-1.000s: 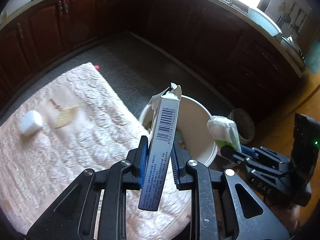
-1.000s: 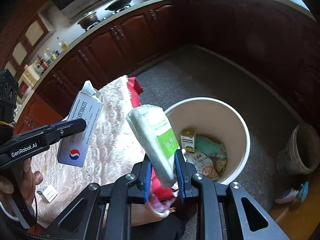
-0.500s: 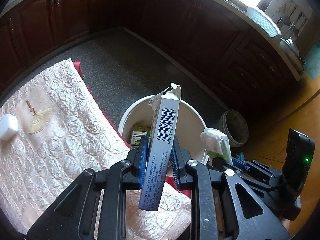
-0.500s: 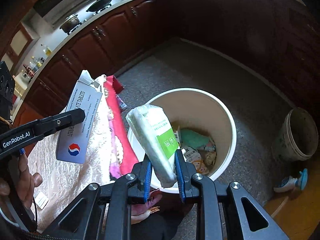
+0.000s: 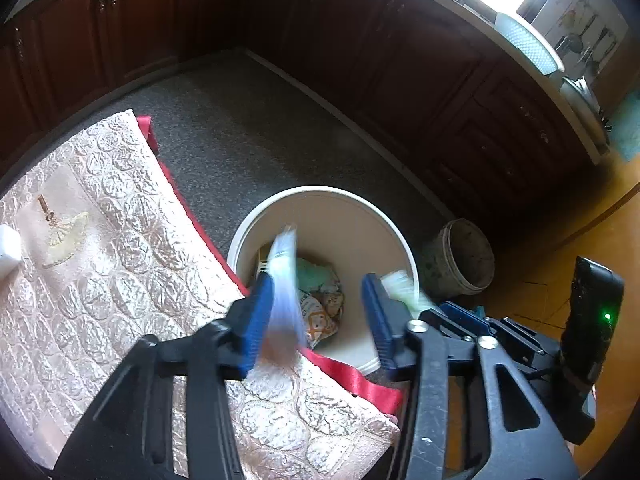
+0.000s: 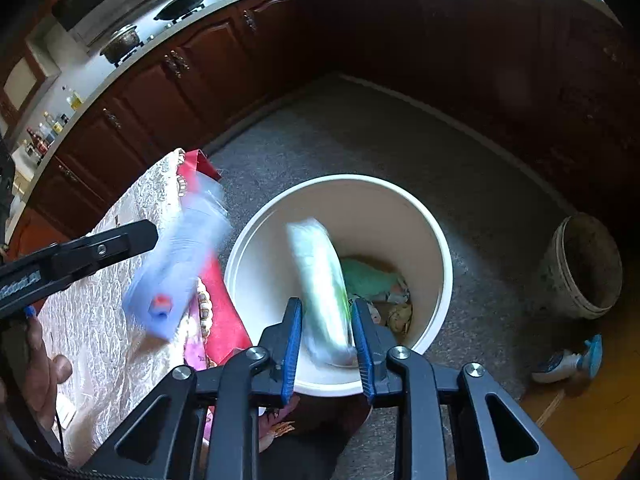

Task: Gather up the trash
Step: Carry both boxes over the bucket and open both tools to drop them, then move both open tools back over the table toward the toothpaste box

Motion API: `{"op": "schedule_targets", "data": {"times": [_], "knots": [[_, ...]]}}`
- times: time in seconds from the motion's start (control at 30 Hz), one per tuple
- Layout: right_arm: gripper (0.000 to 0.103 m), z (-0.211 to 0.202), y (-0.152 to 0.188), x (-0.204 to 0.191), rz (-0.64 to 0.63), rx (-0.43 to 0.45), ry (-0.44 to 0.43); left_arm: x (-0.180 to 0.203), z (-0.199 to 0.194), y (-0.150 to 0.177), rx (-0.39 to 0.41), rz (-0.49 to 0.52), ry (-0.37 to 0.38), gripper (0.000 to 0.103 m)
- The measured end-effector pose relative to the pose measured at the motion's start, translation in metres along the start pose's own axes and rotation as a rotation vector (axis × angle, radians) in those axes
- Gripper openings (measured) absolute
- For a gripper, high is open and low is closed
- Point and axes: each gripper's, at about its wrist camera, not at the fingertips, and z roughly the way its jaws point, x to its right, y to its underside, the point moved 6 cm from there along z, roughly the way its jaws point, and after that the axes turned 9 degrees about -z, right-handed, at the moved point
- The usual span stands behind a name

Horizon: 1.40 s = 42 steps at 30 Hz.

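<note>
A white trash bucket (image 5: 400,240) (image 6: 440,248) stands on the floor beside the table, with several wrappers inside. My left gripper (image 5: 318,312) is open above its near rim; the white and blue tablet box (image 5: 284,276) (image 6: 176,268) is blurred, loose against the left finger. My right gripper (image 6: 326,332) is open over the bucket; the white and green tissue pack (image 6: 322,292) (image 5: 404,286) is blurred between its fingers, no longer clamped.
A pink quilted tablecloth (image 5: 100,280) over a red cloth covers the table at left. A white object (image 5: 8,246) lies at its left edge. A small grey pot (image 6: 584,268) and a spray bottle (image 6: 568,362) sit on the floor at right. Dark cabinets ring the room.
Both grippers have opened over the bucket. The tablet box and the tissue pack, clamped before, are now loose and blurred with motion.
</note>
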Motion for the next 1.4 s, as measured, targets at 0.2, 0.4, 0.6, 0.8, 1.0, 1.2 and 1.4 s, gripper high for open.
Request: {"op": "schedule_targets", "data": {"times": [0.2, 0.4, 0.6, 0.8, 1.0, 1.2, 1.4], "knots": [[0.034, 0.000, 0.001, -0.003, 0.009, -0.003, -0.004, -0.005, -0.004, 0.002, 0.002, -0.011, -0.005, 0.054], [0.034, 0.000, 0.003, -0.005, 0.005, -0.006, -0.009, -0.011, -0.011, 0.004, 0.012, -0.017, -0.008, 0.054], [0.043, -0.006, 0.002, -0.011, -0.011, 0.011, 0.005, -0.015, -0.023, 0.006, 0.033, -0.012, -0.025, 0.054], [0.044, -0.012, 0.002, -0.022, -0.033, 0.016, 0.008, -0.025, -0.044, 0.012, 0.061, -0.017, -0.048, 0.054], [0.046, -0.021, -0.002, -0.038, -0.064, 0.036, -0.002, -0.046, -0.072, 0.017, 0.102, -0.030, -0.096, 0.054], [0.047, -0.030, -0.004, -0.066, -0.107, 0.050, -0.028, -0.081, -0.104, 0.030, 0.135, -0.047, -0.142, 0.065], [0.050, -0.035, -0.001, -0.109, -0.174, 0.044, -0.071, -0.114, -0.141, 0.055, 0.140, -0.054, -0.156, 0.070]]}}
